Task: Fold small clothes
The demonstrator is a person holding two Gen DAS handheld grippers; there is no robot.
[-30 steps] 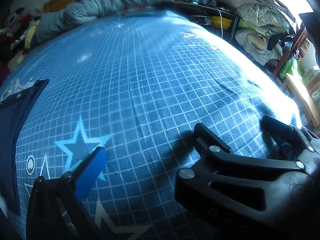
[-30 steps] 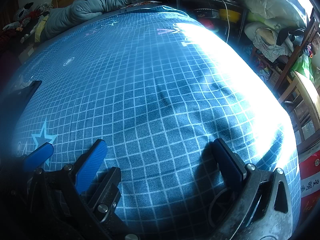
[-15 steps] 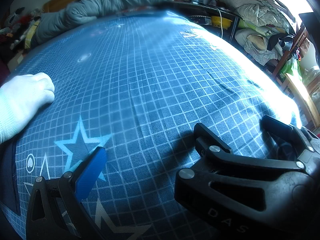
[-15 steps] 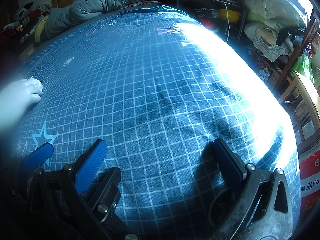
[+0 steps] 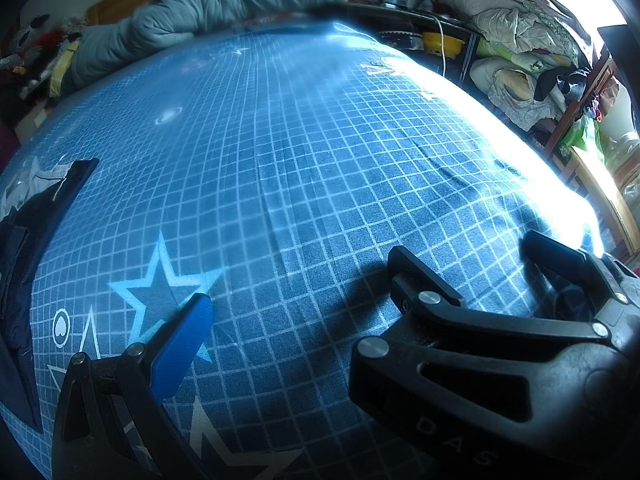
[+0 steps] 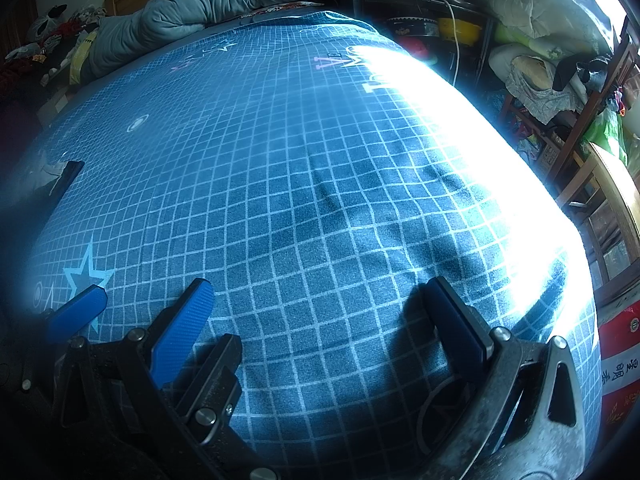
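— What is seen at the far left?
— A dark navy garment (image 5: 24, 248) is laid at the bed's left edge, its long axis running from near to far, one corner pointing toward the headboard; a paler cloth (image 5: 28, 184) is tucked beside that corner.

— And the grippers?
— The left gripper (image 5: 304, 280) is held wide open over the blue grid-printed sheet (image 5: 320, 168), nothing gripped. The right gripper (image 6: 320, 300) is likewise spread wide and empty.

— Any containers?
— A yellow bowl (image 6: 458, 30) is seen on dark shelving at the right; its contents cannot be told.

— The room?
— A grey quilt (image 5: 208, 4) is bunched at the head; bedding (image 5: 516, 24) is piled at the right.
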